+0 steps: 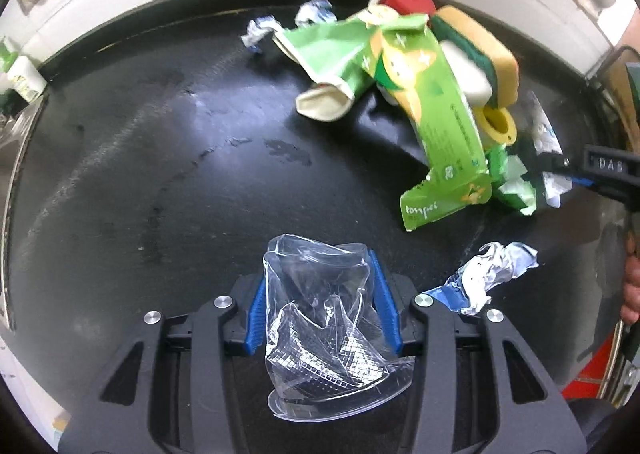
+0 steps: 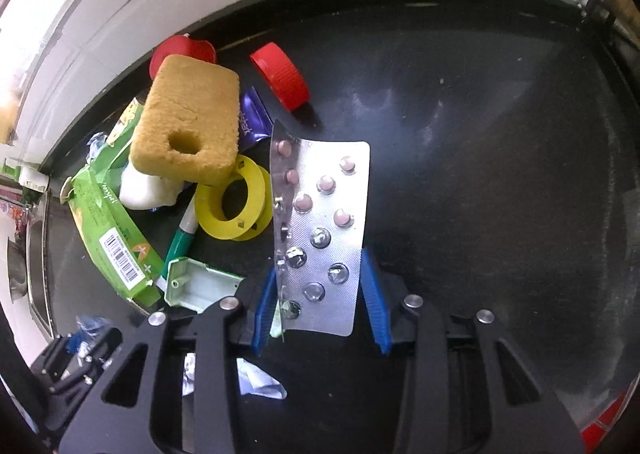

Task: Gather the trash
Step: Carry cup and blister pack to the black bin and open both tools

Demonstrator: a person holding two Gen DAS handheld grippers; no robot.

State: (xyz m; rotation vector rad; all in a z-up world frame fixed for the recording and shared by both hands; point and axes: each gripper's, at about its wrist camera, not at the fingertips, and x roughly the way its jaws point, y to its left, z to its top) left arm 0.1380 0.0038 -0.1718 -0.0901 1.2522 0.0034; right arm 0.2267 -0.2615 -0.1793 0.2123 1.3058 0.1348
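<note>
Though gripped, blister pack [image 2: 324, 238] lengthwise upright

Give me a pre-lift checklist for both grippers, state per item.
1. Left gripper around the clear plastic cup: ok, blue pads on both sides.
2. Right gripper around the pill sheet: ok.
3. Firm grip on either: cannot tell.
4. Pill sheet clear of the yellow ring: cannot tell, edges close.
5. Crumpled foil wrapper outside the left gripper: ok.
6. Bin to drop into: cannot tell, none in view.

"tempei" on green carton [image 1: 436, 110], "DAS" on right gripper [image 1: 608, 166]
</note>
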